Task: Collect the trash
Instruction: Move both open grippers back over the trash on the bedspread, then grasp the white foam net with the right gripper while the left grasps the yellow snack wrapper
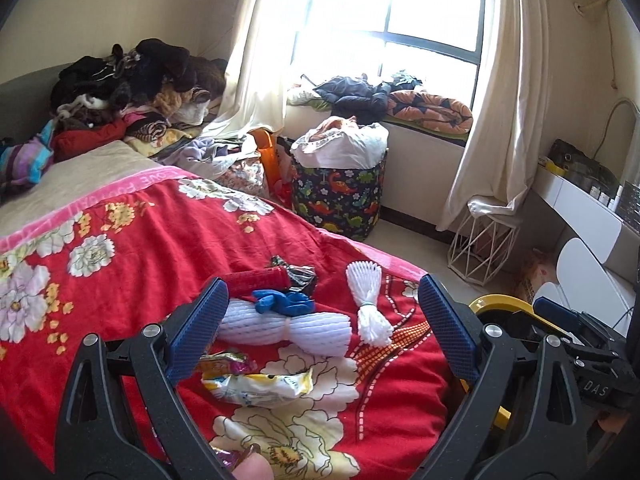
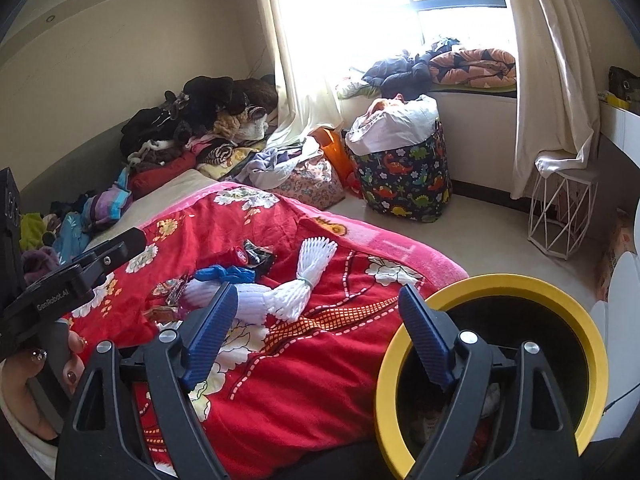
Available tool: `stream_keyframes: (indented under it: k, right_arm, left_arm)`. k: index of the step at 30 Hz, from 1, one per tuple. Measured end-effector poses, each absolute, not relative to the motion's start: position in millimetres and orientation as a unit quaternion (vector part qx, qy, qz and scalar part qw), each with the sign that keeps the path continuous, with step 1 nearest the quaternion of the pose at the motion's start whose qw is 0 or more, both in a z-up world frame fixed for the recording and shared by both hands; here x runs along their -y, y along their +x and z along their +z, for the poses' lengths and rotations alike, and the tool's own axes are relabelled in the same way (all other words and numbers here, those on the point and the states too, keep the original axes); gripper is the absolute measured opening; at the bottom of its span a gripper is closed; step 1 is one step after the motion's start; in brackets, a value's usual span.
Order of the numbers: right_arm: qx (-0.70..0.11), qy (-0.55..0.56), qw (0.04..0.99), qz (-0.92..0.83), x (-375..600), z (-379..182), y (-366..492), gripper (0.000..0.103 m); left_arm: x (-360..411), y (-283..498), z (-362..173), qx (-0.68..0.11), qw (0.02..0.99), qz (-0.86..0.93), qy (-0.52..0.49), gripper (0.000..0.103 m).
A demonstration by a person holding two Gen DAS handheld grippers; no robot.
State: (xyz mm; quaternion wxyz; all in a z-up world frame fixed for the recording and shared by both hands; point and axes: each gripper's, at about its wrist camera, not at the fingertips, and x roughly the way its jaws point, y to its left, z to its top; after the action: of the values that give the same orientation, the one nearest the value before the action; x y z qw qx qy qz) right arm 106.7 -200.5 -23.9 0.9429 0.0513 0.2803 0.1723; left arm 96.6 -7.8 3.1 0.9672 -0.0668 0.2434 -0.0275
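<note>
Bed [image 1: 140, 240] under red floral blanket filled most of both views; trash lay near its foot corner. Dinosaur-print basket [image 2: 408, 184] on floor by window, stuffed with white cloth. Yellow-rimmed bin [image 2: 496, 360] stood just beside bed corner; contents dark, hard to make out. White foam nets [image 1: 288, 324], blue scrap [image 1: 284, 304], red tube [image 1: 256, 282] and crumpled snack wrapper [image 1: 260, 388] lay on blanket. Left tongs [image 1: 320, 332] spread, empty, over foam nets. Right tongs [image 2: 316, 340] spread, empty, between blanket edge and bin.
</note>
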Motion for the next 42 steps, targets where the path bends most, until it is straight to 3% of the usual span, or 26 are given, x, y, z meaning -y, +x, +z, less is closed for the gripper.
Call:
stream_keyframes:
  k: [22,42]
  right_arm:
    - [-0.306,0.030,0.934,0.182,160,-46,151,0.080]
    - [-0.373,0.054,0.911,0.168,160,-80,205,0.080]
  left_arm:
    - [-55,87,-34,-0.303,0.947,0.033,-0.100,0.087]
    - [-21,114,-89,-0.420,0.901,0.002,-0.109,0.088]
